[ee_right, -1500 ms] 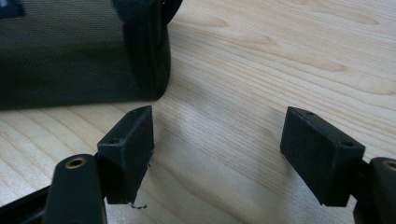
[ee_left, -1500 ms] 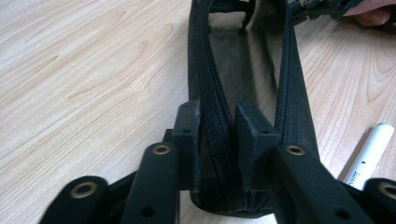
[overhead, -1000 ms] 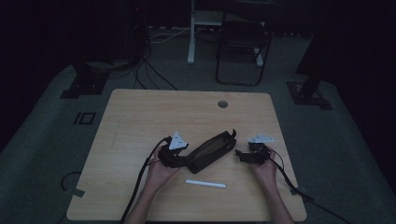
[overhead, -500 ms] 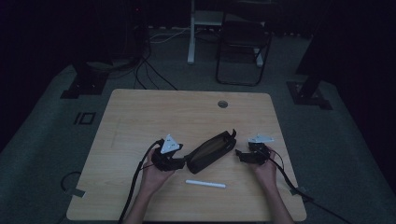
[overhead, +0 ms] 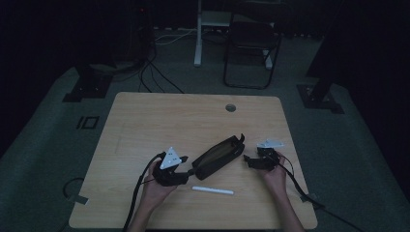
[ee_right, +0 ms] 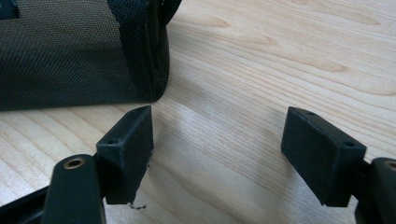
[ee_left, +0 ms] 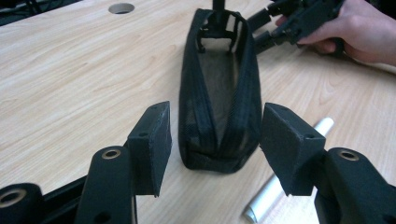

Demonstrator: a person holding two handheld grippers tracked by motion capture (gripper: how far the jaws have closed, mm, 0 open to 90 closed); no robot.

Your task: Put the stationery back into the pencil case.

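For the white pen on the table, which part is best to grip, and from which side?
Grip the white pen at mid-barrel from straight above, jaws across its width. It lies flat on the table, clear of the open pouch, so probably nothing blocks a top approach; the left gripper is open and nearest.

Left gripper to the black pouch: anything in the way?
Nothing visible. The left gripper is open with the near end of the black pouch straight ahead between its jaws. The white pen lies off to the side on the table, outside that path.
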